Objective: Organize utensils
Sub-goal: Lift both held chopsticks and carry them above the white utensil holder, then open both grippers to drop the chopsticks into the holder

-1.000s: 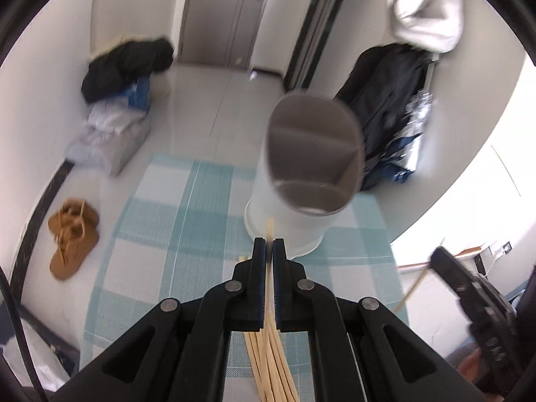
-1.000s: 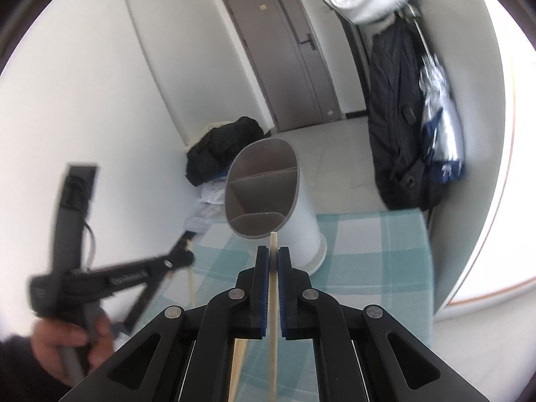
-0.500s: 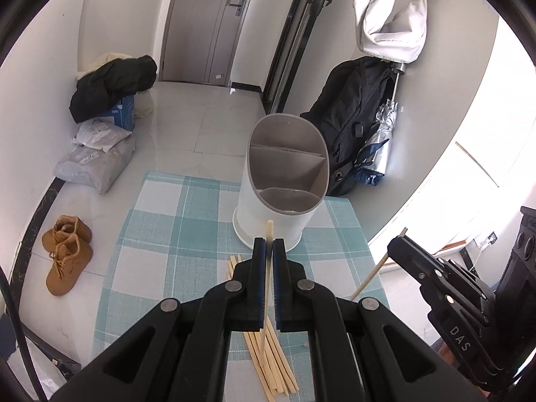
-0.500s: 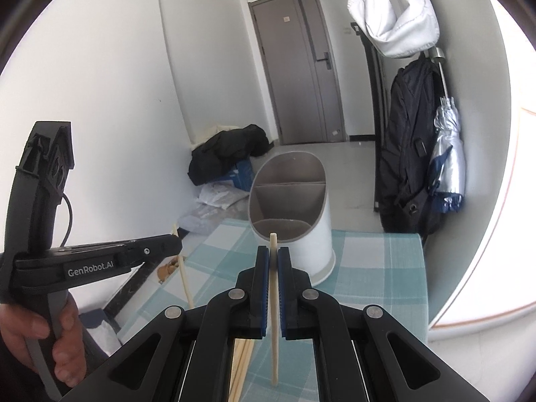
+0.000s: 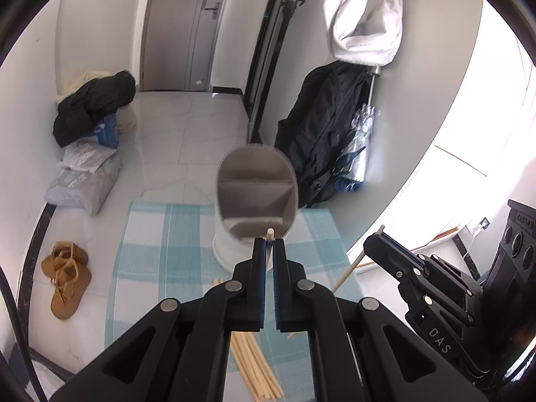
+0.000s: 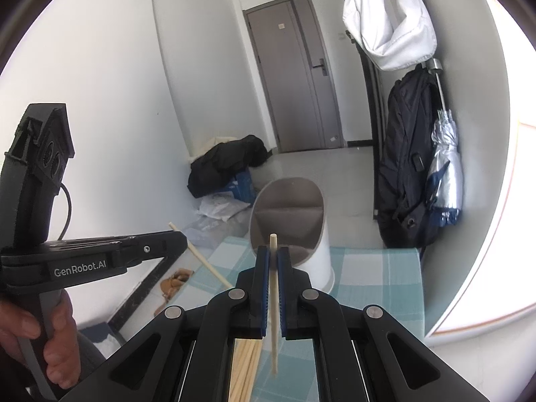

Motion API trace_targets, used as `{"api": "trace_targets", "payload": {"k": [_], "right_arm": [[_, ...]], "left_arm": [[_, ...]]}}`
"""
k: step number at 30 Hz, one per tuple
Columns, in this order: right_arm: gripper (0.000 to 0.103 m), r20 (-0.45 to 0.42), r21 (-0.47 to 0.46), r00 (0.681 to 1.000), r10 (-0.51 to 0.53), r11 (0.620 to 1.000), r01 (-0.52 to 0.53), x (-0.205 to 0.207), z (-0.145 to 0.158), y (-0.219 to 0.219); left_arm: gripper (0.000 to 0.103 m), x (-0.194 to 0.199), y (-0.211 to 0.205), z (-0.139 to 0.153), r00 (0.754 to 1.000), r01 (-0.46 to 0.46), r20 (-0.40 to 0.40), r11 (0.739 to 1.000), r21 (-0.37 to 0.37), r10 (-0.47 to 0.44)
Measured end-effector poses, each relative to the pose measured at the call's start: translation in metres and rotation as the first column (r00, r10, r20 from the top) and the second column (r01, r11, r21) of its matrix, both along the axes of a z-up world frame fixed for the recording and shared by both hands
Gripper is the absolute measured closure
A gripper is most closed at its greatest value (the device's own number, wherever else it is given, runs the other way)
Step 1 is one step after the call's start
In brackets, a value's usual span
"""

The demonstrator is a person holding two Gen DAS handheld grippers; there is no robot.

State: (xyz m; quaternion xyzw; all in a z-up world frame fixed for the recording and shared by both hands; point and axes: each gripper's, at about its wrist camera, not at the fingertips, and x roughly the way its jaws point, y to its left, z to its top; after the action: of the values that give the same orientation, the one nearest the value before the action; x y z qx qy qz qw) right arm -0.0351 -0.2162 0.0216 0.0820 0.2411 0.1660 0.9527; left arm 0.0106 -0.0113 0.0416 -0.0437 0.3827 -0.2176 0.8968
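A white utensil holder (image 5: pixel 254 201) with grey inner compartments stands on the checked blue cloth (image 5: pixel 160 251); it also shows in the right wrist view (image 6: pixel 291 221). My left gripper (image 5: pixel 268 246) is shut on a wooden chopstick (image 5: pixel 269 234), held above the cloth just short of the holder. My right gripper (image 6: pixel 274 254) is shut on another chopstick (image 6: pixel 274 301), also raised in front of the holder. Several loose chopsticks (image 5: pixel 254 365) lie on the cloth below both grippers. The right gripper shows in the left wrist view (image 5: pixel 378 241), and the left gripper in the right wrist view (image 6: pixel 181 241).
The cloth covers a small table with its far edge just behind the holder. On the floor lie brown shoes (image 5: pixel 67 278), bags and a black jacket (image 5: pixel 93 107). A black backpack (image 5: pixel 321 134) and umbrella hang on the right wall.
Both grippers have risen and drawn back from the holder, each keeping its chopstick. The holder now looks smaller and farther away.
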Motion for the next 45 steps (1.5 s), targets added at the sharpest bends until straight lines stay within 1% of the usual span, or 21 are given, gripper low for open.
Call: {"api": "trace_targets", "payload": {"k": [3,7,9,11,15,21,24,26,29,32,33,34,35,37,38,40,41,42,43,45], "right_arm": [[0.099,0.026,-0.009,1.000,0.004,1.000,-0.003,0.010,0.018,-0.003],[0.099,0.039,0.008,0.999,-0.001,1.000,0.001,0.025,0.038,-0.010],[0.099,0.047,0.020,0.999,-0.003,1.000,0.002,0.036,0.049,-0.015],[0.099,0.053,0.025,0.999,0.000,1.000,-0.001,0.045,0.059,-0.017],[0.099,0.081,0.034,0.997,0.011,0.999,-0.014,0.070,0.084,-0.018],[0.099,0.119,0.035,0.993,0.018,0.999,-0.022,0.103,0.109,-0.012],[0.099,0.140,0.029,0.990,0.021,0.999,-0.025,0.122,0.118,-0.008],[0.099,0.149,0.017,0.989,0.023,1.000,-0.025,0.132,0.118,-0.006],[0.099,0.156,-0.003,0.988,0.023,1.000,-0.023,0.147,0.114,-0.001],[0.099,0.150,0.021,0.988,0.032,0.999,-0.036,0.160,0.097,-0.003],[0.099,0.127,0.023,0.992,0.026,0.999,-0.029,0.166,0.089,-0.004],[0.099,0.109,0.030,0.994,0.029,0.999,-0.032,0.172,0.082,-0.005],[0.099,0.098,0.034,0.995,0.036,0.999,-0.039,0.174,0.075,-0.005],[0.099,0.081,0.003,0.996,0.022,1.000,-0.022,0.178,0.061,-0.002],[0.099,0.077,-0.001,0.996,0.032,0.999,-0.032,0.180,0.056,-0.001],[0.099,0.084,-0.013,0.995,0.044,0.999,-0.043,0.180,0.050,0.002],[0.096,0.084,-0.025,0.995,0.053,0.998,-0.051,0.179,0.045,0.004],[0.096,0.076,-0.028,0.995,0.065,0.998,-0.063,0.178,0.043,0.006],[0.096,0.065,-0.027,0.996,0.067,0.997,-0.066,0.177,0.039,0.006],[0.092,0.038,-0.026,0.997,0.060,0.998,-0.059,0.173,0.033,0.005]], "left_arm": [[0.103,0.009,-0.007,0.016,1.000,0.019,0.015,1.000,0.009,-0.020],[0.103,0.022,-0.009,0.035,1.000,0.029,0.012,1.000,-0.002,-0.029],[0.103,0.030,-0.009,0.046,0.999,0.032,0.012,0.999,-0.010,-0.032],[0.103,0.039,-0.007,0.058,0.999,0.036,0.009,0.999,-0.035,-0.036],[0.103,0.057,-0.007,0.078,0.999,0.030,0.026,0.998,-0.055,-0.029],[0.103,0.081,-0.015,0.097,0.998,0.028,0.064,0.999,-0.045,-0.025],[0.103,0.095,-0.018,0.100,0.997,0.024,0.080,0.999,-0.033,-0.021],[0.103,0.104,-0.019,0.099,0.996,0.020,0.085,0.999,-0.026,-0.017],[0.103,0.119,-0.021,0.089,0.997,0.021,0.079,1.000,-0.006,-0.021],[0.103,0.137,-0.014,0.068,0.999,0.005,0.042,1.000,-0.028,-0.004],[0.103,0.141,-0.010,0.058,1.000,-0.009,0.022,0.999,-0.033,0.010],[0.103,0.144,-0.009,0.056,1.000,0.003,0.011,0.998,-0.057,-0.002],[0.103,0.144,-0.007,0.049,1.000,0.010,-0.002,0.998,-0.070,-0.010],[0.103,0.146,-0.006,0.040,1.000,0.004,-0.018,0.999,-0.051,-0.005],[0.103,0.148,-0.005,0.037,1.000,0.007,-0.029,0.999,-0.048,-0.008],[0.103,0.151,0.000,0.035,0.999,-0.026,-0.039,0.999,-0.035,0.024],[0.103,0.152,0.003,0.034,0.998,-0.030,-0.049,0.998,-0.047,0.027],[0.102,0.152,0.007,0.033,0.998,-0.036,-0.061,0.998,-0.060,0.033],[0.101,0.152,0.011,0.032,0.996,-0.056,-0.071,0.997,-0.057,0.051],[0.097,0.151,0.017,0.029,0.994,-0.077,-0.083,0.996,-0.042,0.073]]}}
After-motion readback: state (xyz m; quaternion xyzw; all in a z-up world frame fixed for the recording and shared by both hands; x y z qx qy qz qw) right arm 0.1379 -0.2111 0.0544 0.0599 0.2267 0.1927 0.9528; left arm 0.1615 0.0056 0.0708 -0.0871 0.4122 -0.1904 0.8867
